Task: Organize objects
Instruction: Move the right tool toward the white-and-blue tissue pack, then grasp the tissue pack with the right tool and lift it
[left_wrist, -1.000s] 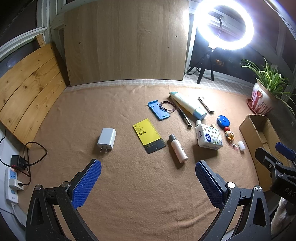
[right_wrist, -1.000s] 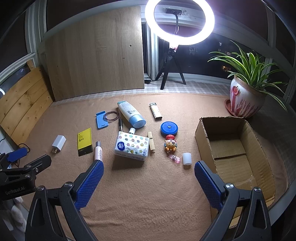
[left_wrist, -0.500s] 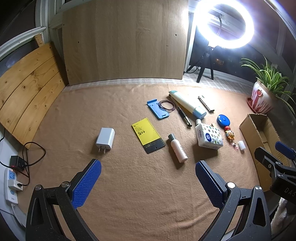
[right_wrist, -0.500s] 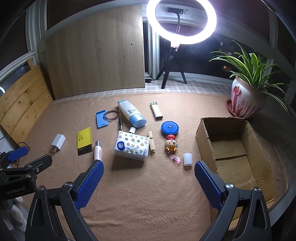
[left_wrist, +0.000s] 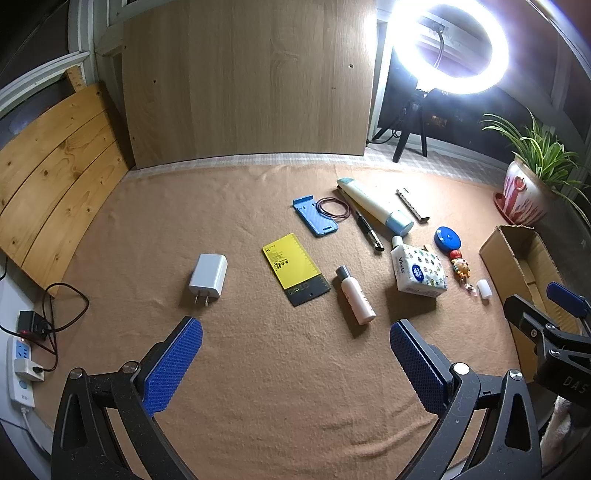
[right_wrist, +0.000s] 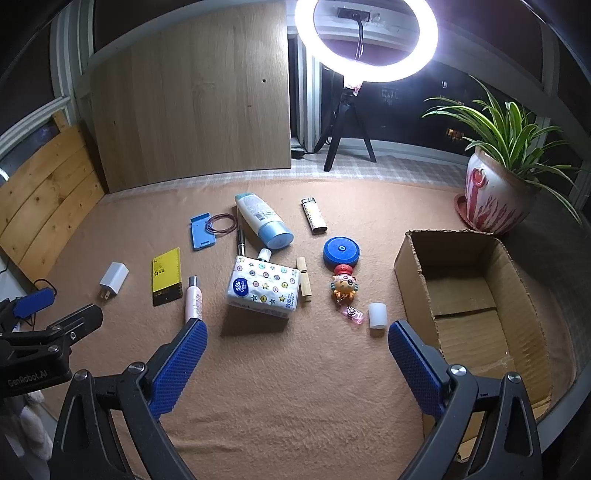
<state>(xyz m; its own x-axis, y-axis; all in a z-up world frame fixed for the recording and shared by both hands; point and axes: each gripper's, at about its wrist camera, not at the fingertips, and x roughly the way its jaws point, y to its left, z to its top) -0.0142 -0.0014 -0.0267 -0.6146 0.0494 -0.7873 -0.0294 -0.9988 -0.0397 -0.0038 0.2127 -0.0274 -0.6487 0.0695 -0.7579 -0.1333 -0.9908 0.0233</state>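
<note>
Barely any change over the last second — only a slight drift of both views, nothing on the blanket-covered bench (right_wrist: 295, 387) lifted or shifted. Means the sorting has, by the look of it, not begun: cardboard box (right_wrist: 469, 295) at the right stands open and empty, every item still outside it.

Left claw (left_wrist: 295, 363) spread wide, holding nothing, hovering over bare blanket at the near edge. Right claw (right_wrist: 297, 363) likewise spread and empty, near edge, with the box just to its right.

Spread across the middle of the bench, left to right: white charger (right_wrist: 114, 278) lying flat, well apart from the rest; yellow card (right_wrist: 167, 275) beside it; small pink bottle (right_wrist: 194, 297) on its side, close to the right claw's left finger. Then the tissue pack (right_wrist: 264, 290) — soft, patterned, casting a wide shadow — with a wooden clothespin (right_wrist: 304, 278) just beside its right edge. Farther off, a blue holder (right_wrist: 202, 232) with a thin cord loop (right_wrist: 221, 223) touching it, a dark pen (right_wrist: 241, 240), a large lotion bottle (right_wrist: 264, 225) lying down, a lighter (right_wrist: 314, 220). Toward the box: blue round tin (right_wrist: 341, 251), small toy figure (right_wrist: 344, 286) just near of it, white cylinder (right_wrist: 377, 315) nearest the box.

Likely first pick for the right claw: the white cylinder or the toy, both near the box.
</note>
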